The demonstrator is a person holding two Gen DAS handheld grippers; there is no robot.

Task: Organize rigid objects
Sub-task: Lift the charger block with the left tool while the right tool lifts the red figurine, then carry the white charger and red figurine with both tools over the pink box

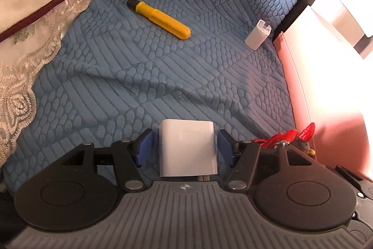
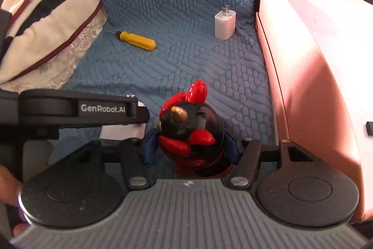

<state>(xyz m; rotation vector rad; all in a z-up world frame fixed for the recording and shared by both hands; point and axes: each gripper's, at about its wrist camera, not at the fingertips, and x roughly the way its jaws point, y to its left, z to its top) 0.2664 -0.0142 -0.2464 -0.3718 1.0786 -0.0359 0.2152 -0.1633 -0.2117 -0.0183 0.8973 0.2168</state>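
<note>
A white charger block (image 1: 187, 148) lies on the blue textured cover (image 1: 139, 85) between the blue pads (image 1: 145, 146) of my left gripper (image 1: 185, 144). A thin gap shows on each side of it, so the jaws stand open around it. My right gripper (image 2: 191, 147) is shut on a black and red toy figure (image 2: 191, 130), whose red tips (image 1: 289, 134) also show in the left wrist view. Farther off lie a yellow screwdriver (image 1: 160, 18) (image 2: 137, 40) and a small white plug adapter (image 1: 257, 35) (image 2: 225, 25). The left gripper's body (image 2: 81, 109) sits just left of the toy.
A pink box (image 2: 314, 62) (image 1: 326, 132) stands along the right side, close to the toy and the plug adapter. A lace-edged pillow (image 1: 35, 4) (image 2: 46, 15) fills the left. A hand (image 2: 9, 181) shows at the lower left edge.
</note>
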